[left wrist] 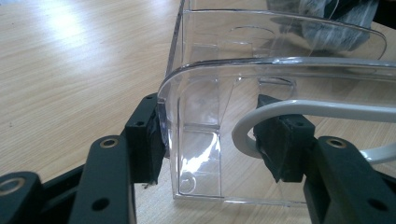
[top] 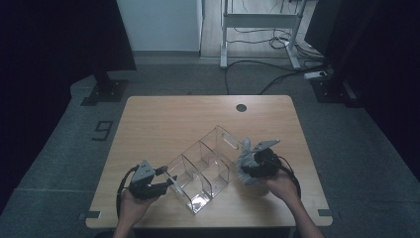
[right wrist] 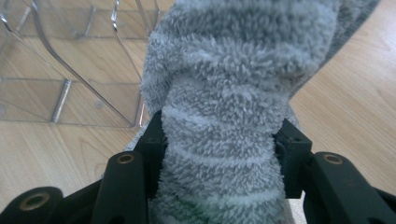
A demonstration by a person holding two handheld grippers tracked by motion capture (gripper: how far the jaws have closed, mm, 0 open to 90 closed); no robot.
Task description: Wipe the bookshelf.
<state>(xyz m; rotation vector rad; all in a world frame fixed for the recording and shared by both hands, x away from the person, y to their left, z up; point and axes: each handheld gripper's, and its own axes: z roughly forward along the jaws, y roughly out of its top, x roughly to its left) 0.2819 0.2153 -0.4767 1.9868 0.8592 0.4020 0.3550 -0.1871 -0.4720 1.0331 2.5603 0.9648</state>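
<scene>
A clear plastic organizer [top: 225,136] with several compartments lies diagonally on the wooden table [top: 163,124]. My left gripper [top: 171,182] is at its near left corner. In the left gripper view, that gripper [left wrist: 210,135] straddles the rounded corner of the organizer [left wrist: 280,63], one pad pressed on the side wall and the other on the adjoining wall. A grey fuzzy striped sock [top: 246,148] stands just right of the organizer. My right gripper [top: 249,171] is shut on it, and in the right gripper view [right wrist: 219,140] the sock [right wrist: 233,56] bulges up between the jaws.
A white cable loop [left wrist: 299,109] hangs in front of the left gripper's right jaw. A round cable hole [top: 241,107] sits near the table's far edge. Bare wood lies behind and left of the organizer. On the floor beyond are a white desk frame [top: 257,20] and cables.
</scene>
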